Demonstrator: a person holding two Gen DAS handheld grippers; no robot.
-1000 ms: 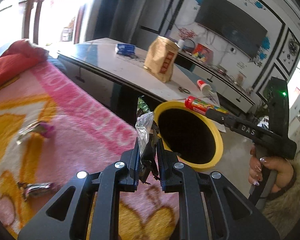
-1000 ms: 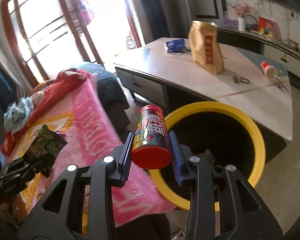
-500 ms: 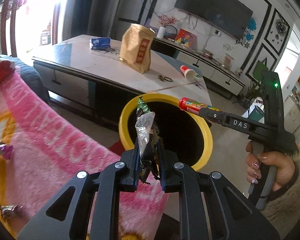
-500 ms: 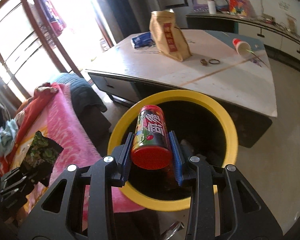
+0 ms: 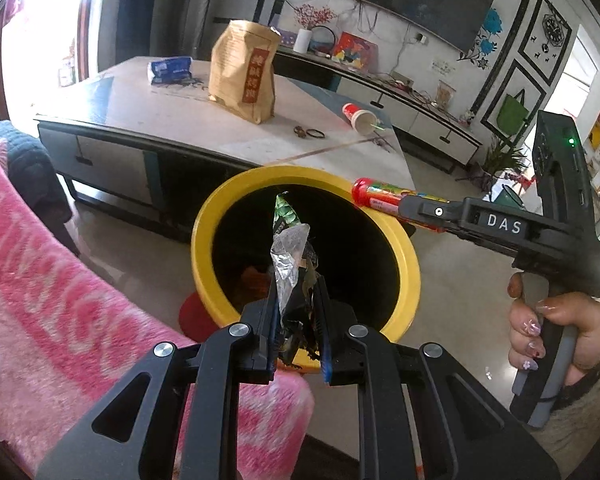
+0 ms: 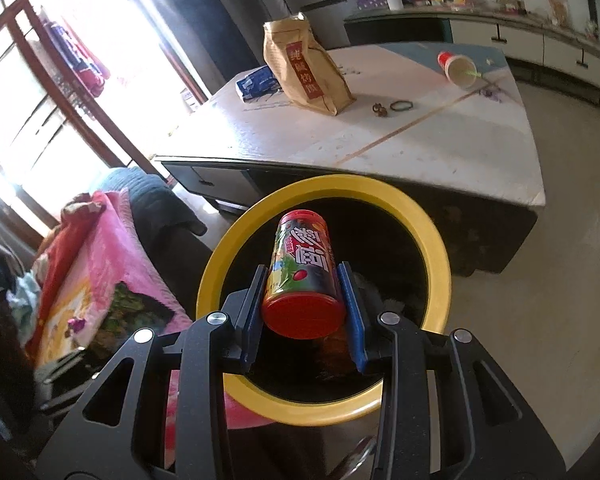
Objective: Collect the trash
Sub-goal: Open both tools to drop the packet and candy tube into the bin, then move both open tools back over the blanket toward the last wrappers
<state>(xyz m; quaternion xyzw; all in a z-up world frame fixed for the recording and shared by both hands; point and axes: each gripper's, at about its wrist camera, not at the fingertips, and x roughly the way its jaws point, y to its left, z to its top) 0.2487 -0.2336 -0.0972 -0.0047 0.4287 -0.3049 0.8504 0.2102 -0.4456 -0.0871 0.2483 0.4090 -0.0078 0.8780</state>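
Note:
A yellow-rimmed bin (image 5: 204, 256) with a dark inside stands on the floor below both grippers. My left gripper (image 5: 296, 280) is shut on a bunch of crumpled wrappers (image 5: 290, 248), green, black and clear, held over the bin's near side. My right gripper (image 6: 302, 268) holds a red-lidded printed can (image 6: 304, 256) between its blue pads, above the bin's (image 6: 220, 264) opening. Its jaws are opening, and the pads still touch the can. From the left wrist view the can (image 5: 380, 196) pokes out over the bin's far rim. Some trash lies in the bin.
A low coffee table (image 5: 172, 116) behind the bin carries a brown paper bag (image 5: 244, 68), a blue packet (image 5: 170, 70) and a tipped red paper cup (image 5: 358, 118). A pink blanket (image 5: 60, 300) covers the sofa at left. A hand (image 5: 556, 336) grips the right handle.
Both grippers have moved from beside the sofa to over the bin. The bin now sits centred under the can and the wrappers. The can's tilt has changed a little.

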